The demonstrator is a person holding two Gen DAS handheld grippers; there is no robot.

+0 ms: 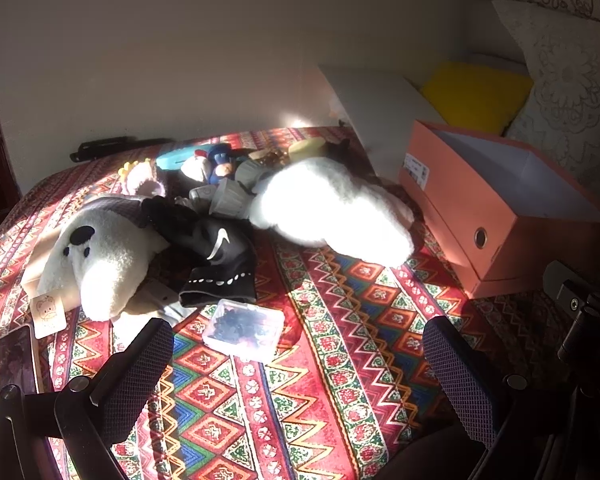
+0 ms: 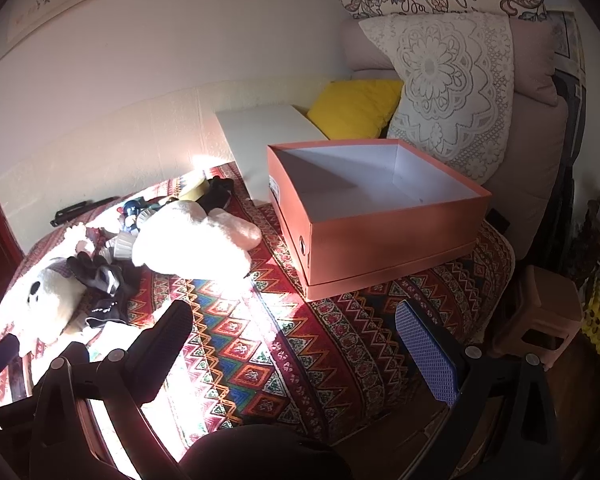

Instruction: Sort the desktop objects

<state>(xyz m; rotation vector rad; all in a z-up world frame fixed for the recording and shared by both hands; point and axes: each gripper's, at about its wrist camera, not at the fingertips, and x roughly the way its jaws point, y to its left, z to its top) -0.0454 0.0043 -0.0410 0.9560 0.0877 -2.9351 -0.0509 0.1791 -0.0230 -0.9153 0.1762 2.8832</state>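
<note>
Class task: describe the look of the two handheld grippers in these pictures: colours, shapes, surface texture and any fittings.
The left gripper has two broad, rounded fingers faced with dark blue-purple, diamond-gridded pads, on glossy black curved linkage arms with round silver pivot bolts. The right gripper is built alike: black arms, silver bolts, and the same textured pads on its fingers, lit brighter violet-blue by the sun. No cables, markings or sleeves show.

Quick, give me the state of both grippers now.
Left gripper: open, holding nothing, above the patterned cloth.
Right gripper: open, holding nothing, near the orange box.
</note>
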